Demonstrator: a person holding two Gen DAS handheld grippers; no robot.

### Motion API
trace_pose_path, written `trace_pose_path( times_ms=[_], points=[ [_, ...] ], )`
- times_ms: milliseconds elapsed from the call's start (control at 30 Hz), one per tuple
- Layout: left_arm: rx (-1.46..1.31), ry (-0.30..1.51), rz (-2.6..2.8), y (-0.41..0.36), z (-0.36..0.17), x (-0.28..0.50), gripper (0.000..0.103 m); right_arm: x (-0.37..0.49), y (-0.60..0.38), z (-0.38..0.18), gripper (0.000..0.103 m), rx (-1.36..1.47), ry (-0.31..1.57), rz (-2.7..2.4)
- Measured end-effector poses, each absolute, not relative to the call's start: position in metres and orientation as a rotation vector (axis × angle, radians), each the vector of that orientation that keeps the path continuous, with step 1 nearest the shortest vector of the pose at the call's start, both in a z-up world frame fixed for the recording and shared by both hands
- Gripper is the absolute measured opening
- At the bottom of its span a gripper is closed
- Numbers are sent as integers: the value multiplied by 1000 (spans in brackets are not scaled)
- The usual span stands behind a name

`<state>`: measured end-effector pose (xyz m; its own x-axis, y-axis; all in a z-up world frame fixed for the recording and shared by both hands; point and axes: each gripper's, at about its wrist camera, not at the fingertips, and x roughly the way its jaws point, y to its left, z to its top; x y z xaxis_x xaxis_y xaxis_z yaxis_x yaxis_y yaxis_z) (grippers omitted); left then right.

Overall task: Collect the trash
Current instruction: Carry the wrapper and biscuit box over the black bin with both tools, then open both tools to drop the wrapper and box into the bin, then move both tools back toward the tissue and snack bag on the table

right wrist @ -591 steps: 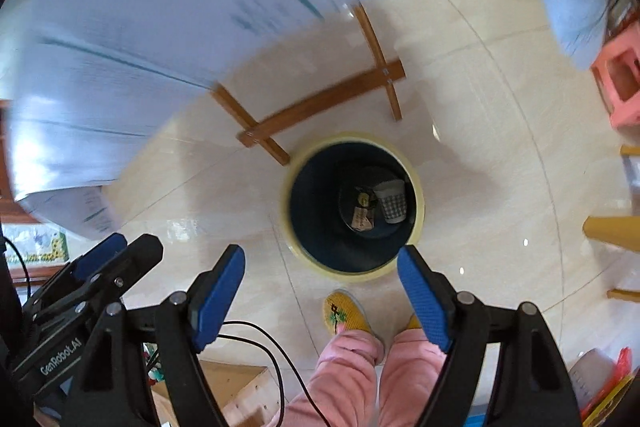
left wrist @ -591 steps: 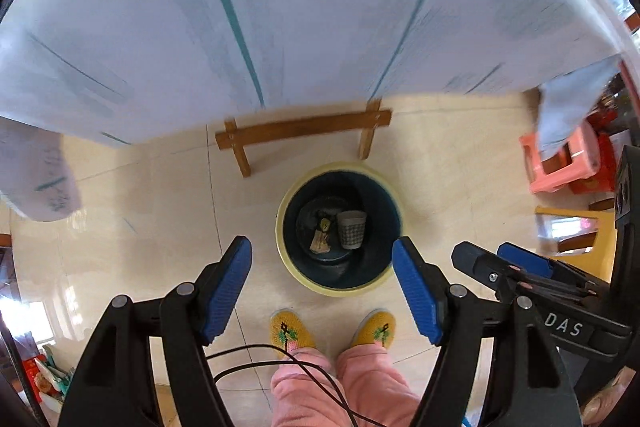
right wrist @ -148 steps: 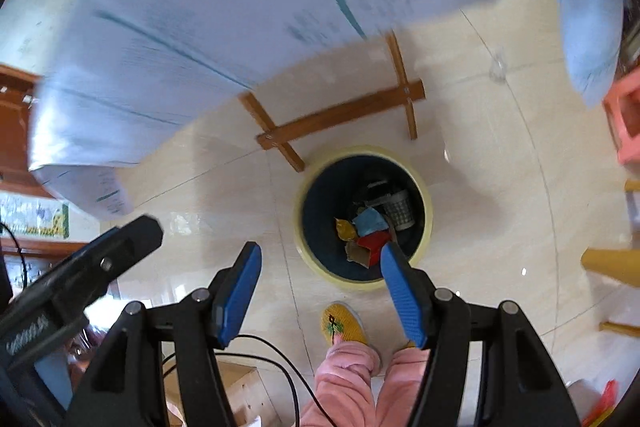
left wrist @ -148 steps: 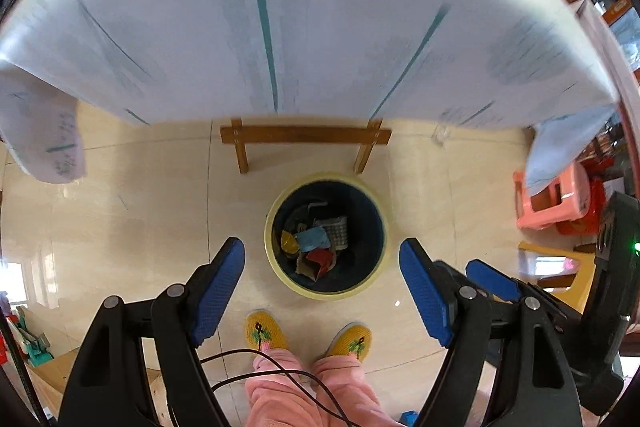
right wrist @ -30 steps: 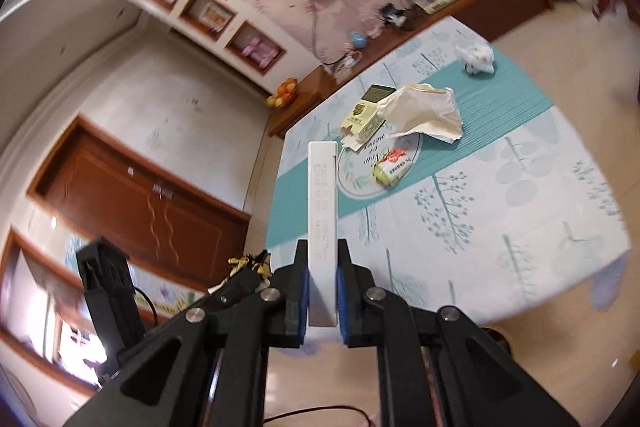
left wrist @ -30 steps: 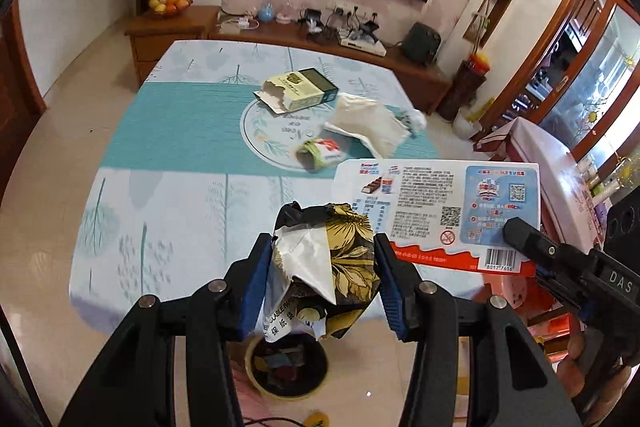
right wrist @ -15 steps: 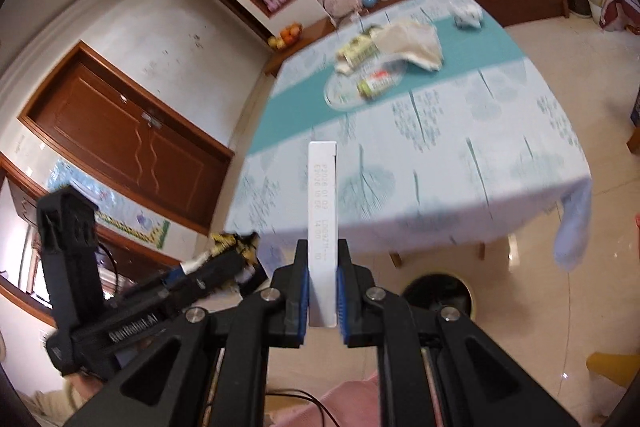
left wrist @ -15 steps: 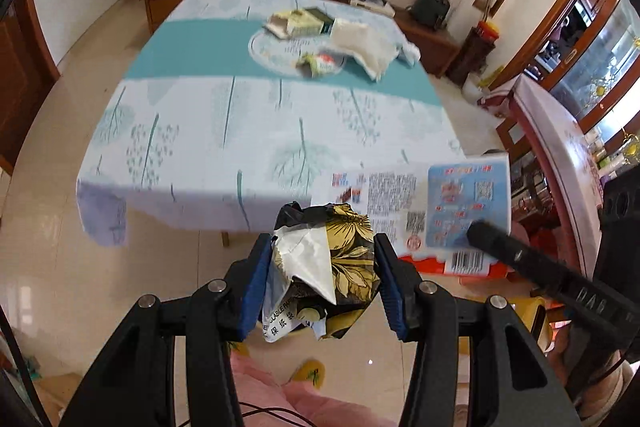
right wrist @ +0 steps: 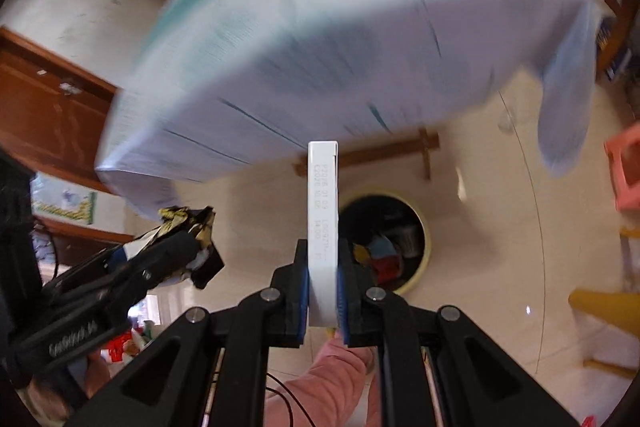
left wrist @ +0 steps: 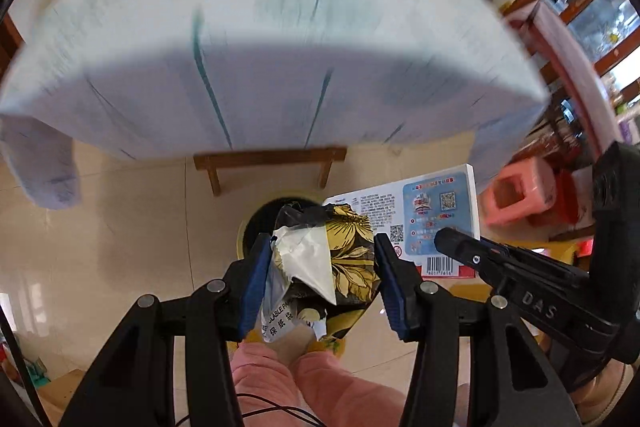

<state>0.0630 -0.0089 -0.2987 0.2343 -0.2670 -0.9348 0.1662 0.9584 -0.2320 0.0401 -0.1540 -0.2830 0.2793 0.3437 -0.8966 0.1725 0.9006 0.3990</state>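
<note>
both my hands have dropped from table height to just over the bin on the floor. my left gripper is clamped on a crumpled black and gold wrapper; my right gripper is pinched on a thin white box. a second ago both hung above the tablecloth. both pieces look ready to drop in.

Readable print on gripper, wrapper and box

The right gripper reads "DAS"; the crumpled wrapper shows "保纸袋"; the flat box carries a barcode, digits unreadable.
</note>
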Motion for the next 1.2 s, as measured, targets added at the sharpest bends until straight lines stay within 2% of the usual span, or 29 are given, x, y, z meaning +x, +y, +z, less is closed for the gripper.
trace_pose_path(
  times_ms=[133, 233, 400, 500, 600, 633, 667, 733, 833, 1200],
  points=[
    [-84, 1339, -274, -10, -376, 75, 49, 49, -151, -360, 11, 456, 1336, 51],
    [-76, 1356, -248, -10, -439, 89, 50, 60, -141, -410, 11, 346, 1343, 12],
    [-51, 1379, -232, -13, -512, 104, 51, 72, -122, -468, 12, 126, 1368, 11],
    [-53, 1400, -251, -14, -537, 109, 51, 76, -110, -490, 13, 39, 1390, 36],
    [-38, 1405, -261, -13, -548, 113, 55, 78, -103, -498, 14, 9, 1386, 58],
    [-36, 1408, -262, -13, -549, 114, 63, 77, -101, -499, 21, -4, 1384, 59],
    [-33, 1409, -262, -12, -549, 114, 71, 77, -100, -499, 36, -7, 1383, 62],
    [-31, 1386, -252, -8, -546, 115, 73, 78, -98, -495, 54, 10, 1381, 68],
    [-30, 1374, -232, 0, -541, 117, 77, 76, -98, -489, 54, 50, 1387, 82],
    [-33, 1356, -192, 24, -485, 99, 77, 63, -99, -440, 54, 149, 1387, 91]
  ],
)
